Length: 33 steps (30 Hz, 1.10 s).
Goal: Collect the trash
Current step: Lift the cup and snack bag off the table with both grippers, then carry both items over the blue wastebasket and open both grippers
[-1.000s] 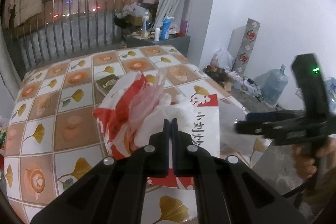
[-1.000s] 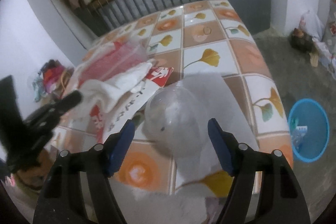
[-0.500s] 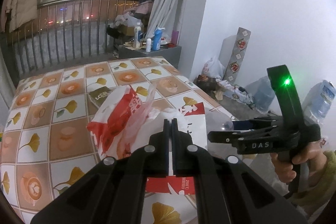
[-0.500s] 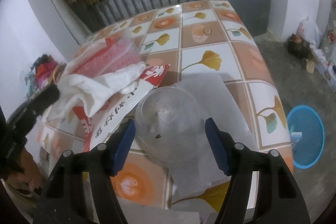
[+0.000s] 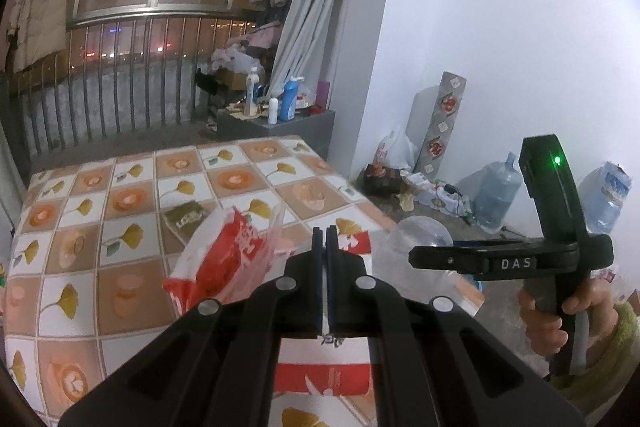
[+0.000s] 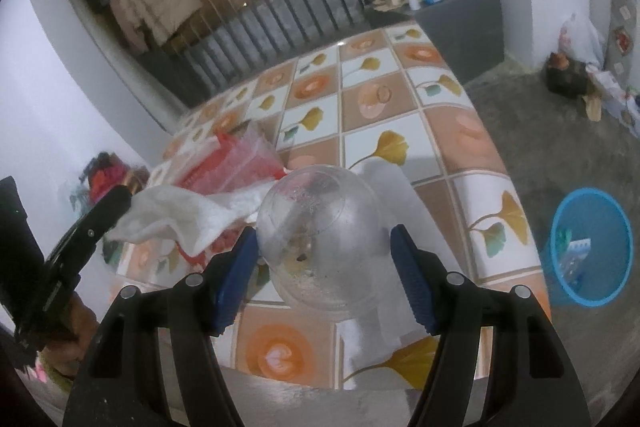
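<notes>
My left gripper [image 5: 325, 231] is shut on the white rim of a red and white plastic bag [image 5: 224, 259] and holds it up over the tiled table [image 5: 120, 195]. The bag [image 6: 224, 171] and the left gripper [image 6: 120, 193] also show at the left of the right wrist view. My right gripper [image 6: 324, 259] has its blue pads [image 6: 412, 287] on both sides of a clear plastic dome lid [image 6: 320, 235] and holds it above the table edge. In the left wrist view the lid [image 5: 420, 235] sits just right of the bag, in the right gripper [image 5: 416, 253].
A blue waste basket [image 6: 588, 251] with some trash stands on the floor right of the table. A green packet [image 5: 186, 217] lies on the table beyond the bag. A grey cabinet with bottles [image 5: 276, 119], water jugs [image 5: 496, 195] and clutter line the wall.
Both grippers have risen. The bag hangs higher off the table. The right gripper lifted the dome lid and brought it closer to the bag.
</notes>
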### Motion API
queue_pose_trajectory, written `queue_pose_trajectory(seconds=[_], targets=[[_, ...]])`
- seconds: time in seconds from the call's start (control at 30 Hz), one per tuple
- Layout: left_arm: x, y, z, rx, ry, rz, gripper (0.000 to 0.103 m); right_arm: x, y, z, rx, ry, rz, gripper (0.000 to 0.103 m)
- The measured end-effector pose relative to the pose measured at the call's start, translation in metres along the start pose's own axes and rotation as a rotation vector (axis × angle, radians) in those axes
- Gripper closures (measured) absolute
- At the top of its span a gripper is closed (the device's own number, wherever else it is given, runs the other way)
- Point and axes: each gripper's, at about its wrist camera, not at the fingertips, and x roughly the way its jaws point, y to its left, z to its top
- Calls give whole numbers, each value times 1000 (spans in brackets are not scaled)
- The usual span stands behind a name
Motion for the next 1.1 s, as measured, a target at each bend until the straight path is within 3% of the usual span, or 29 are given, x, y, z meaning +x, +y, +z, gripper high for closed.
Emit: queue_pose_trajectory(seconds=[0.67,1.1], targets=[[-16,-40,68,100,-96,-60,102,-52,-23,19,114,-138,149,40],[8,-98,103,145,-65,-186,102,-105,-74,13,188,-255,106,40]])
